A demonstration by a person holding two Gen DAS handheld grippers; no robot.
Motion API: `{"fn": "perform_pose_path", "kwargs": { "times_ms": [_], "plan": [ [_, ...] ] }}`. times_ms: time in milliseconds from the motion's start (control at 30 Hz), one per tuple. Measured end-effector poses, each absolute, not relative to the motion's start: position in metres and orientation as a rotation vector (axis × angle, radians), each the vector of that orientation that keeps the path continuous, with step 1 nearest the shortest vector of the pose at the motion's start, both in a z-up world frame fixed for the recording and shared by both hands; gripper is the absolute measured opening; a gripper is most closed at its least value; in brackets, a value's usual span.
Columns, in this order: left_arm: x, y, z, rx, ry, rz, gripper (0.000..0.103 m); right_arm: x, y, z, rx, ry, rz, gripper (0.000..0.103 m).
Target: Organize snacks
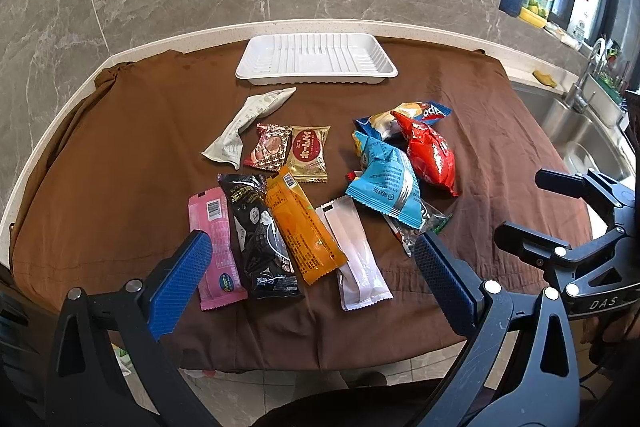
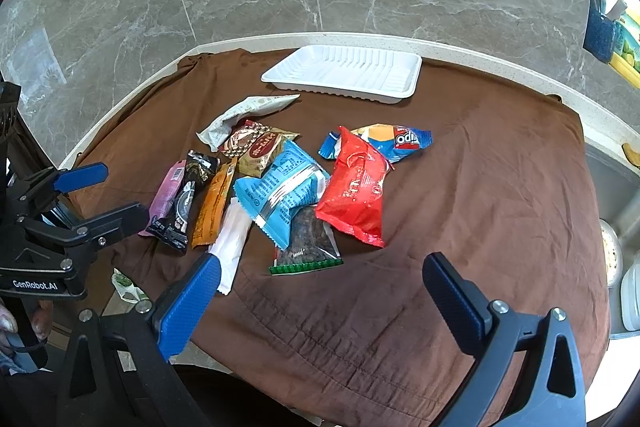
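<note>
Snacks [image 1: 316, 187] lay loose near the far white tray [image 1: 316, 57], my left gripper [image 1: 312, 267] and right gripper [image 2: 320, 291] both spread, empty.

Left hand-held gripper [image 1: 312, 263] and right hand-held gripper [image 2: 320, 291] — both tilted downward, jaws spread wide, holding nothing.

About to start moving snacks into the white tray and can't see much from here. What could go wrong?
1. The light blue packet overlaps the red bag and a clear packet; grabbing one may drag the others.
2. The flat long bars, such as the orange one, lie edge to edge, so an open claw could pinch two.
3. The loose brown cloth could bunch up.
</note>
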State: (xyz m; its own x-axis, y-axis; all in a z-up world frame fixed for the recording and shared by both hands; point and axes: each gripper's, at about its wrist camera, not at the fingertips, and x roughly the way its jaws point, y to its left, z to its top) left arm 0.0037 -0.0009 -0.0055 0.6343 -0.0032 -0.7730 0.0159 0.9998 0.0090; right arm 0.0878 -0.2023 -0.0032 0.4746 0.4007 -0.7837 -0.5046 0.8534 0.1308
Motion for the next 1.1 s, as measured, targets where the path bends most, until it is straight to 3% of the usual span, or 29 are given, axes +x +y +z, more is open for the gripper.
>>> {"fn": "perform_pose_path", "kwargs": {
  "times_ms": [1100],
  "plan": [
    [0.0094, -0.0015, -0.0096, -0.011, 0.892, -0.015, 0.103, 0.0887, -0.1989, -0.0021, -0.116, 0.927, 0.565, 0.103]
  ]
}}
